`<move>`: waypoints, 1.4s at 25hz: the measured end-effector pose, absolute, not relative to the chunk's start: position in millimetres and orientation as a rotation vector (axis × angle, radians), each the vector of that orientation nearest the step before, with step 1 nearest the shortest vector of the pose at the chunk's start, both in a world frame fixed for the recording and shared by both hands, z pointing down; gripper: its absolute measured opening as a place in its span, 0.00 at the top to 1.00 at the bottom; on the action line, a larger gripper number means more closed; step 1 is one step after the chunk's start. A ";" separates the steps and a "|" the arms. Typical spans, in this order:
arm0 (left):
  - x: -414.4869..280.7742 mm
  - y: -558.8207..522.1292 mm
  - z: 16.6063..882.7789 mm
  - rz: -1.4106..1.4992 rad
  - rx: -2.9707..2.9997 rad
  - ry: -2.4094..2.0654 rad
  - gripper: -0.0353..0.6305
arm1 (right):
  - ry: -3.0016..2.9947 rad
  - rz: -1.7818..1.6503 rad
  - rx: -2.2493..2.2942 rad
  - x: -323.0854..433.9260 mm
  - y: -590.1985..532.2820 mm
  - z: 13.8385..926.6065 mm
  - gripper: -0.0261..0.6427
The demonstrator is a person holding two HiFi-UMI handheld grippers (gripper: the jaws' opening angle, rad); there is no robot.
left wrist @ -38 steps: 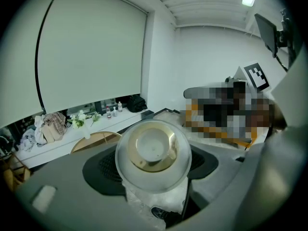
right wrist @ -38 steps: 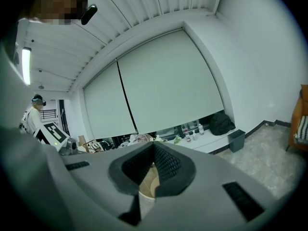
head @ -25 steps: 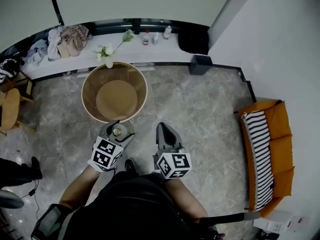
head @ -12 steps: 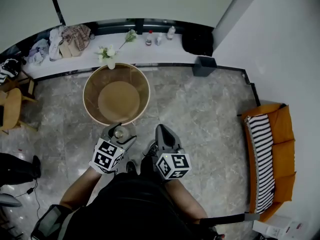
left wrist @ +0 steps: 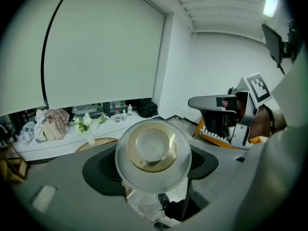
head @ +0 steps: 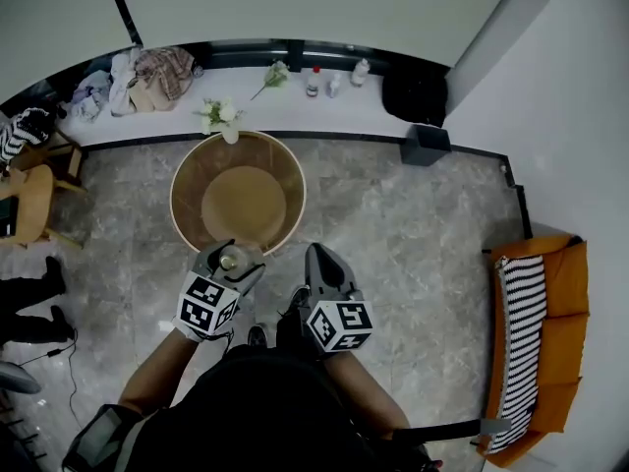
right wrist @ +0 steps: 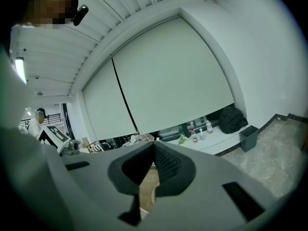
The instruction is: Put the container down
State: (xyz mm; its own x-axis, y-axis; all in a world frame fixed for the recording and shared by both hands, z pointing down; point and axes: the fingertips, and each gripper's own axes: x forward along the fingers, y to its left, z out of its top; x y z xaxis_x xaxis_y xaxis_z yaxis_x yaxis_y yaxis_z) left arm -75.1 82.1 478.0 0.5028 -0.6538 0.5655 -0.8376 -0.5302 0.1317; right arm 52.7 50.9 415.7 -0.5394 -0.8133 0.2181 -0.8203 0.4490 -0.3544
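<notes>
A small clear round container [head: 229,260] with a gold inside is held in my left gripper [head: 227,255], which is shut on it just above the near rim of the round wooden table [head: 187,177]. In the left gripper view the container [left wrist: 153,152] fills the space between the dark pads [left wrist: 100,166], bottom facing the camera. My right gripper [head: 318,262] hovers beside it to the right over the floor, shut and empty. The right gripper view shows its jaws meeting at the tips [right wrist: 153,145], with the table [right wrist: 146,186] glimpsed below.
A white ledge [head: 324,106] along the far wall carries a flower vase [head: 221,118], bottles [head: 313,81], clothes [head: 147,69] and a black bag [head: 415,94]. A black bin [head: 425,146] stands below, an orange sofa [head: 560,362] at right, a wooden chair [head: 28,205] at left.
The person has stepped toward the table. Both grippers are now closer to its near rim, and the left one still holds the container.
</notes>
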 end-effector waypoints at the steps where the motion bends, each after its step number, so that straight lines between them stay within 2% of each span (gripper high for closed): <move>1: -72.4 73.4 478.8 0.650 2.353 -1.241 0.44 | -2.660 0.674 1.487 54.7 41.4 418.2 0.96; 17: -38.8 -18.1 479.0 0.707 2.305 -1.334 0.44 | -2.694 0.638 1.341 70.6 -88.2 444.3 0.96; 30: -55.2 -86.4 488.4 0.776 2.241 -1.384 0.44 | -2.656 0.538 1.268 53.5 -172.6 478.3 0.96; 35: -60.9 -122.1 519.2 0.813 2.252 -1.332 0.44 | -2.592 0.434 1.346 51.7 -204.1 497.5 0.96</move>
State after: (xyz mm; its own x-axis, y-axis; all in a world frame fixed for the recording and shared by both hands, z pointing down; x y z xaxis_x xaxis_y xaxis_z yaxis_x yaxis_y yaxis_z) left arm -60.9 -122.1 519.2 0.3770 -0.6514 0.6584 -0.8834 -0.4666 0.0442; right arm 51.7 -204.1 497.5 -0.5704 -0.7655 0.2979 -0.8207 0.5453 -0.1703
